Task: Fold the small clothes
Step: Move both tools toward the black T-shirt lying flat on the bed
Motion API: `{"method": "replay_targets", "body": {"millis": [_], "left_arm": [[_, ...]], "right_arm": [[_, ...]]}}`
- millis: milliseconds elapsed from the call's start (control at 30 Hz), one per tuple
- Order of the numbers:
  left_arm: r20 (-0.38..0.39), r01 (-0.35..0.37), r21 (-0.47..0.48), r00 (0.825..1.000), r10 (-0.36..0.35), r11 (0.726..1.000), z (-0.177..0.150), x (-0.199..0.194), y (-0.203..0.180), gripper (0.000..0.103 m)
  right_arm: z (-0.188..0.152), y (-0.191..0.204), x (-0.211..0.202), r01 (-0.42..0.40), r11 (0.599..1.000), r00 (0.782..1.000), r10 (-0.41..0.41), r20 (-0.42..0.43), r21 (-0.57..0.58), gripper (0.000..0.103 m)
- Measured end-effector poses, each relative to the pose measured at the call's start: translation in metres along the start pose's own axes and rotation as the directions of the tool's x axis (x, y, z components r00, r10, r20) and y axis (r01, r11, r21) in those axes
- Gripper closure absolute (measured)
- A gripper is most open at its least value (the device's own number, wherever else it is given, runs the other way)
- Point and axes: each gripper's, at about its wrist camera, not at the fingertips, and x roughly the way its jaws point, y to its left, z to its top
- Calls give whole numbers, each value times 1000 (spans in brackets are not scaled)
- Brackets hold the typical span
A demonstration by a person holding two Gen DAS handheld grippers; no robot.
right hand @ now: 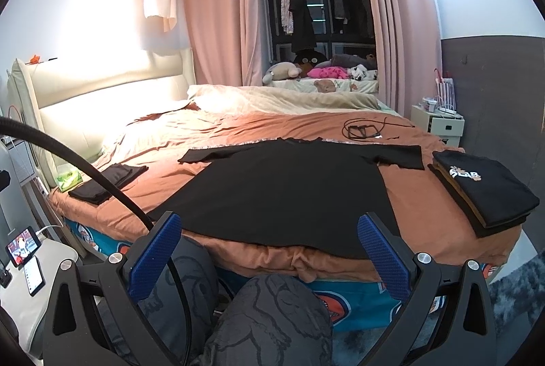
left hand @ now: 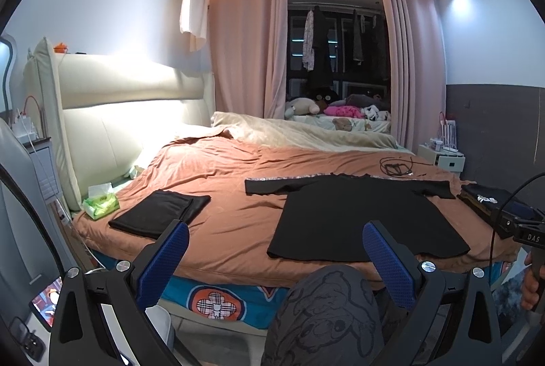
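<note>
We read "DAS" on the black hand-held gripper body [left hand: 529,235] | white print on the folded black shirt [right hand: 487,187]: unreadable to us

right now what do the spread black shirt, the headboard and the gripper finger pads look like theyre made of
Black shirt: soft matte knit, likely cotton; it lies limp and shows no shine.
Headboard: cream padded leather or faux leather; smooth panels with a soft sheen.
Finger pads: blue, probably rubber; a fine dotted grip texture shows.
</note>
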Motion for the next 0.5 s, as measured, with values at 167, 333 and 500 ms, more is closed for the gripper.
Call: {"method": "replay_targets", "body": {"millis": [167, 333, 500], "left_arm": [[7, 9, -1, 1000, -9, 1000, -1, -2, 0, 0], [13, 15, -2, 1000, -15, 1000, -1, -4, 1, 0], [27, 17, -11, 999, -17, 1000, -2, -8, 3, 0]], "right_arm": [[-2, 0, -3, 5, 1000, 1000, -5, 8, -1, 0], [-3, 1, -5, 17, 1000, 1000, -17, 16, -5, 0], [-6, 1, -7, 25, 1000, 999, -25, 21, 2, 0]]}}
